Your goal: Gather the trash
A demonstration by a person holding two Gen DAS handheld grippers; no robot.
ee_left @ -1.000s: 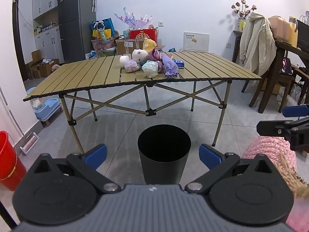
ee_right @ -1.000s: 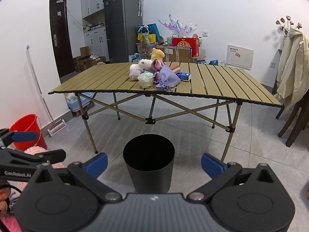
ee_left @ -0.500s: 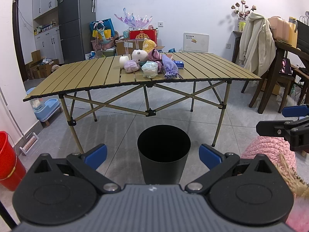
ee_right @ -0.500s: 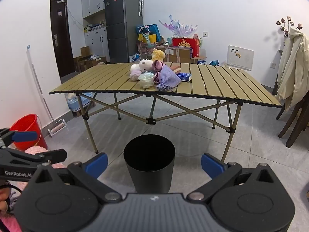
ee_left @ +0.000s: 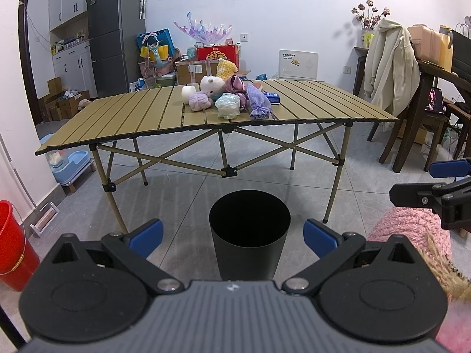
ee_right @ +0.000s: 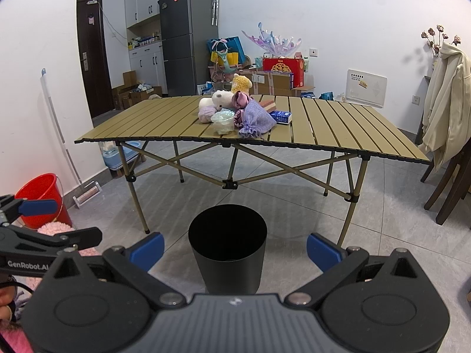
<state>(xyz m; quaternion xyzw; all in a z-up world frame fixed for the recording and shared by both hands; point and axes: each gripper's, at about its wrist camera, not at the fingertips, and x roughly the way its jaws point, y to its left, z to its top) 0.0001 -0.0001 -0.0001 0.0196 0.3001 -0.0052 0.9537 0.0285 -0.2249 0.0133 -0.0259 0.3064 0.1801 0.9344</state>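
A black round trash bin [ee_left: 249, 235] [ee_right: 227, 245] stands on the tiled floor in front of a folding slatted table [ee_left: 141, 120] [ee_right: 338, 129]. A pile sits on the table: a crumpled pale plastic bag [ee_left: 227, 105] [ee_right: 222, 120], a purple pouch [ee_left: 259, 106] [ee_right: 256, 119], a white plush [ee_left: 211, 83] [ee_right: 219, 100], a paper roll [ee_left: 188, 93] and a blue packet [ee_right: 280, 116]. My left gripper [ee_left: 232, 235] and right gripper [ee_right: 234, 248] are both open and empty, held low behind the bin, far from the table.
A red bucket [ee_left: 11, 244] [ee_right: 41, 197] stands at the left wall. Dark wooden chairs and a hanging coat [ee_left: 391, 67] are at the right. A pink fluffy rug [ee_left: 412, 229] lies beside me. Boxes and a fridge [ee_left: 114, 32] line the back wall.
Both views have crept very slightly; otherwise nothing has visibly changed.
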